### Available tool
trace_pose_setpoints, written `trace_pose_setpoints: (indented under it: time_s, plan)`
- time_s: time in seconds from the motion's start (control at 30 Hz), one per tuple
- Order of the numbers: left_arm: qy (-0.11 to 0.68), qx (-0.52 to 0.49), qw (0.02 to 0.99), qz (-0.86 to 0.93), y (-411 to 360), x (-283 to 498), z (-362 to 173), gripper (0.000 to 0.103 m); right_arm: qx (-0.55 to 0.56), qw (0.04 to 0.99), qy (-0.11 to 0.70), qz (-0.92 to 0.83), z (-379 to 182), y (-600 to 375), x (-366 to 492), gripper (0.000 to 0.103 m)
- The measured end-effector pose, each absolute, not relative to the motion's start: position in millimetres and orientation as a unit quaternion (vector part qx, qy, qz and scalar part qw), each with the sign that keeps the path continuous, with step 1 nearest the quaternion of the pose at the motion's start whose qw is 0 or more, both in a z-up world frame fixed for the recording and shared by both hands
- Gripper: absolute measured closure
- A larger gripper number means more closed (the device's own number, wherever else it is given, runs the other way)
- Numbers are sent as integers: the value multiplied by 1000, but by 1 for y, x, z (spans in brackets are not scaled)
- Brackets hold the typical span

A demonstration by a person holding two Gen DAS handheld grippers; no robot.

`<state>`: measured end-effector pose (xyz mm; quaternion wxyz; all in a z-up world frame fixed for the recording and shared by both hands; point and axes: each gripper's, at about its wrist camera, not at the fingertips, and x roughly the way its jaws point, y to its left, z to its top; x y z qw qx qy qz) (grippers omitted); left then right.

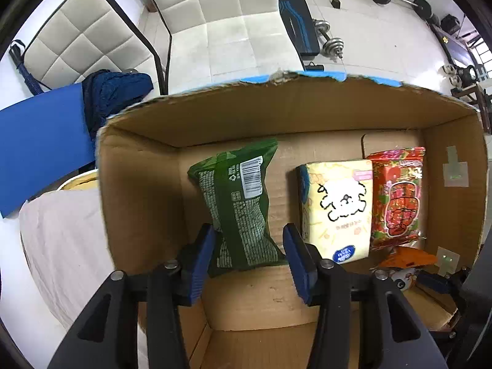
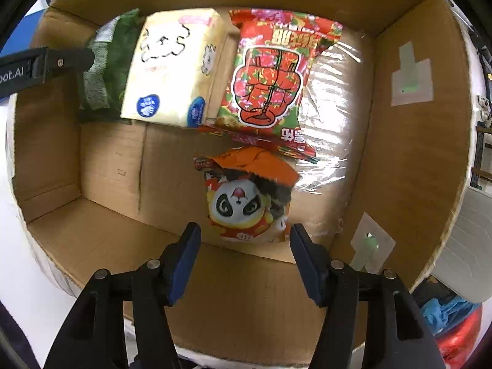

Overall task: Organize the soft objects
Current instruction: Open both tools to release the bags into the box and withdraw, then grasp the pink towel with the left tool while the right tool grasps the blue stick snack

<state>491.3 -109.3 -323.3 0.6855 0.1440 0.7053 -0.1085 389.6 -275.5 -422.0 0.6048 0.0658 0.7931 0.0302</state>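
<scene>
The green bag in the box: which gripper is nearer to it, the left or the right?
Left. The left gripper is open around the green bag's lower end. The right gripper is open at the panda bag, with the tissue pack lying between.

box (image 2: 409,160): matt corrugated cardboard | green packet (image 1: 243,203): glossy plastic film | chair (image 1: 221,21): quilted upholstery

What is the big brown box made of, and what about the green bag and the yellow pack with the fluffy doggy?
The box looks like plain matte corrugated cardboard: brown, with torn fuzzy rims and fold creases. The green bag seems to be thin plastic film, crinkled and slightly shiny, with a printed barcode. The yellow pack looks like soft glossy plastic wrap, probably around tissues, though the contents are hidden.
</scene>
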Motion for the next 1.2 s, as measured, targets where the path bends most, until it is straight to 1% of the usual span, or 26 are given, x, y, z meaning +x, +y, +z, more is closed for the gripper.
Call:
trace_pose_setpoints:
  time_s: [0.03,0.07,0.1,0.13,0.3,0.33,0.37,0.4,0.47,0.6,0.63,0.67,0.7,0.73,0.93,1.07,1.2]
  plan:
    - [704,142,688,-107,-108,490,-320,59,69,608,790,31,-418,-275,387,40]
    - [702,138,691,-106,-107,488,-316,59,73,611,788,30,-413,-274,385,37]
    - [700,133,693,-106,-105,486,-312,59,74,614,785,27,-406,-272,383,32]
    - [698,128,696,-106,-103,483,-308,59,74,618,782,25,-401,-270,381,30]
    - [685,104,714,-105,-93,462,-285,58,87,638,765,15,-378,-267,367,29]
    - [682,99,718,-104,-90,455,-279,56,89,641,762,12,-384,-272,373,29]
    - [677,96,722,-105,-89,447,-273,51,90,644,759,8,-380,-273,370,26]
    - [671,95,728,-106,-88,440,-267,49,94,652,752,3,-374,-273,366,19]
    - [661,94,737,-107,-86,427,-257,47,97,667,739,-2,-360,-274,366,14]
    - [637,103,757,-104,-81,402,-237,46,90,697,711,-14,-331,-277,350,14]
    - [633,99,761,-102,-79,397,-233,37,91,704,704,-16,-325,-276,345,14]
    - [631,93,764,-102,-76,391,-229,20,91,709,700,-17,-322,-273,344,11]
    - [628,85,767,-102,-74,386,-224,13,90,716,692,-20,-318,-273,341,5]
    - [622,79,772,-103,-72,381,-219,9,89,724,684,-23,-314,-272,337,3]
    - [603,63,789,-96,-62,348,-195,8,95,749,655,-28,-282,-266,312,2]
    - [576,66,811,-80,-55,323,-174,8,90,766,636,-31,-262,-259,293,0]
    - [549,64,831,-69,-50,298,-154,8,88,786,610,-44,-241,-254,271,0]
